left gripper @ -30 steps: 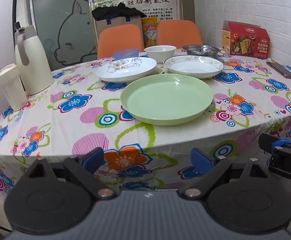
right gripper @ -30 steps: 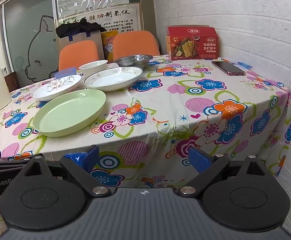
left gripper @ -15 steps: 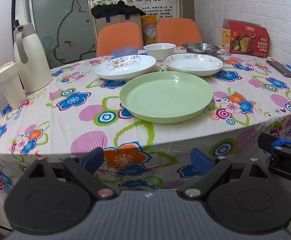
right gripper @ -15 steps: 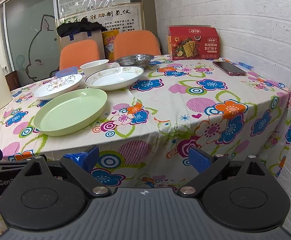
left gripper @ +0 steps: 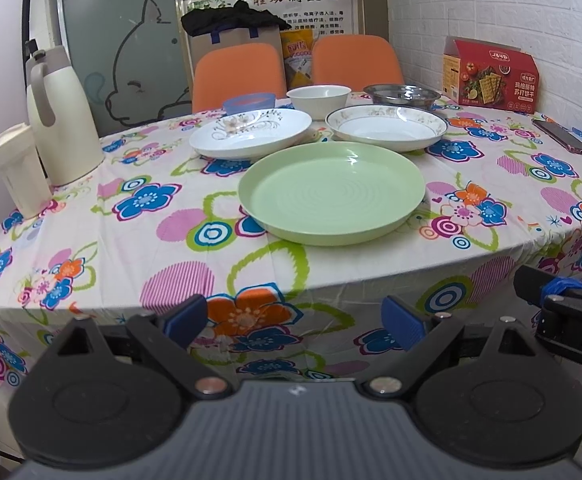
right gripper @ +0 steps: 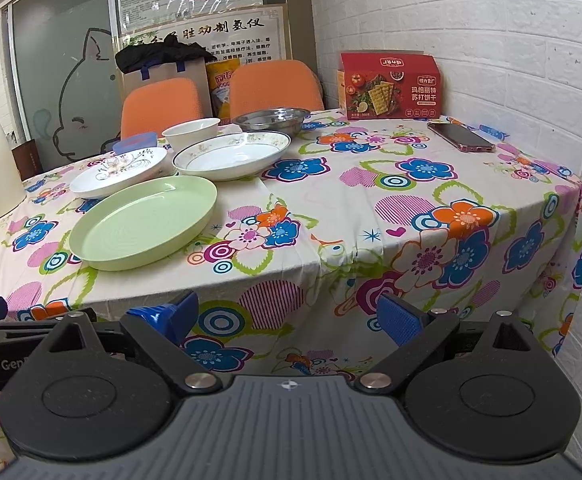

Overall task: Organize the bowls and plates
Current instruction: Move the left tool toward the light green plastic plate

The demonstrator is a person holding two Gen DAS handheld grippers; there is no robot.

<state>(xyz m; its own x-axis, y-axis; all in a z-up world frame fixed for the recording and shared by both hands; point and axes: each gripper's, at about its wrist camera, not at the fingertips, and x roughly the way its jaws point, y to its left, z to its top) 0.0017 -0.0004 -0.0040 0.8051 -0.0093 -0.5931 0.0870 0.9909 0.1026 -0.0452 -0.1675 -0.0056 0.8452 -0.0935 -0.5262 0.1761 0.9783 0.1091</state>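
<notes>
**Crowded crockery, slippery rims**

Left tongs (left gripper: 297, 320) and right tongs (right gripper: 287, 316): apart, empty, short of the surface (right gripper: 371, 208) edge. Green plate (left gripper: 331, 192) nearest; two white plates (left gripper: 251, 132) (left gripper: 387, 128) just behind, bowls beyond. Risk: clipping neighbouring rims, or dragging the tablecloth (left gripper: 131, 240). Phone (right gripper: 461, 137) and thermos (left gripper: 61, 120) well aside.

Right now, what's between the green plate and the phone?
Only bare flowered tablecloth lies between the green plate and the phone; the right wrist view shows that stretch best.
</notes>
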